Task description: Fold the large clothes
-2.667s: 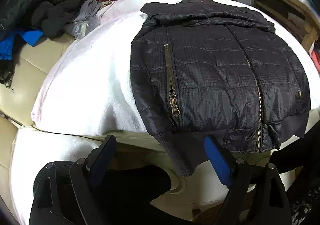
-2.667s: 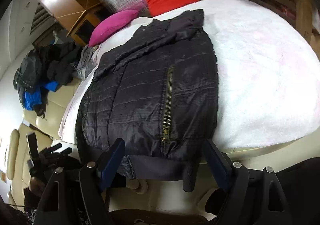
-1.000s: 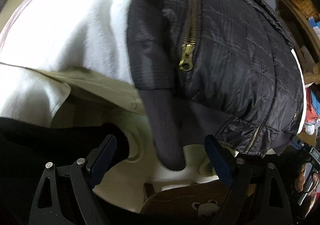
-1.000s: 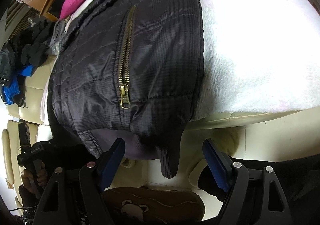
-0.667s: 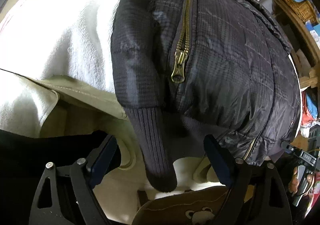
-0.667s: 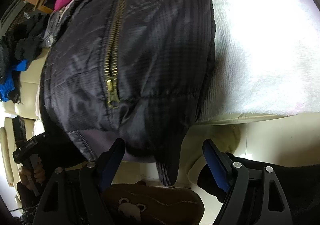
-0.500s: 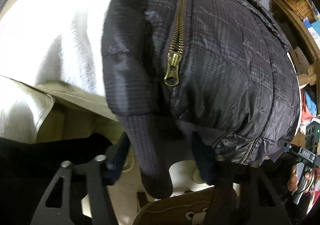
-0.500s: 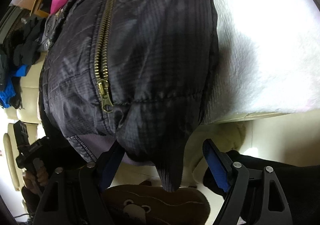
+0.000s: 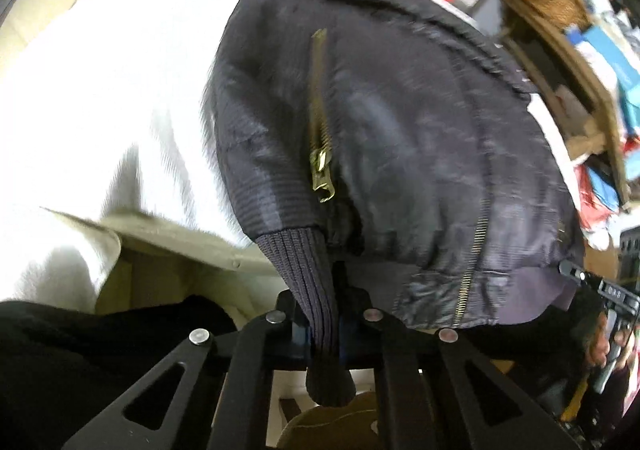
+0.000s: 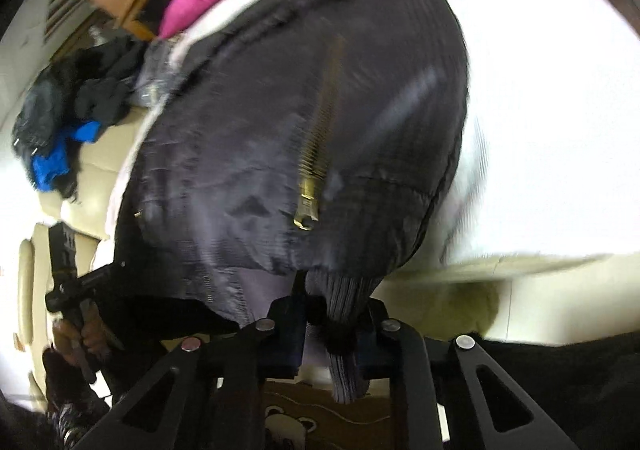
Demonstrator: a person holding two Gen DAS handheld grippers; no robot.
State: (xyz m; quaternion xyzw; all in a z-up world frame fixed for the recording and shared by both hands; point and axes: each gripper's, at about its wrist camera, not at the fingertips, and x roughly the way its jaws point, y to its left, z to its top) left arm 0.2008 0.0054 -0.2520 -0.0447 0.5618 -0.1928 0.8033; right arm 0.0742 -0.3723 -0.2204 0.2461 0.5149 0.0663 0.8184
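both jaws clamped tight: left gripper point(image 9: 322, 324) and right gripper point(image 10: 334, 324) each pinching a ribbed cuff of the black jacket point(image 9: 400, 138), so i can fold its hem upward.

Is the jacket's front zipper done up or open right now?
Done up: the jacket lies with its front zipper joining both panels down to the hem.

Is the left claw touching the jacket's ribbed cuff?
Touching. The left wrist view shows the left claw closed on the jacket's ribbed cuff, no gap.
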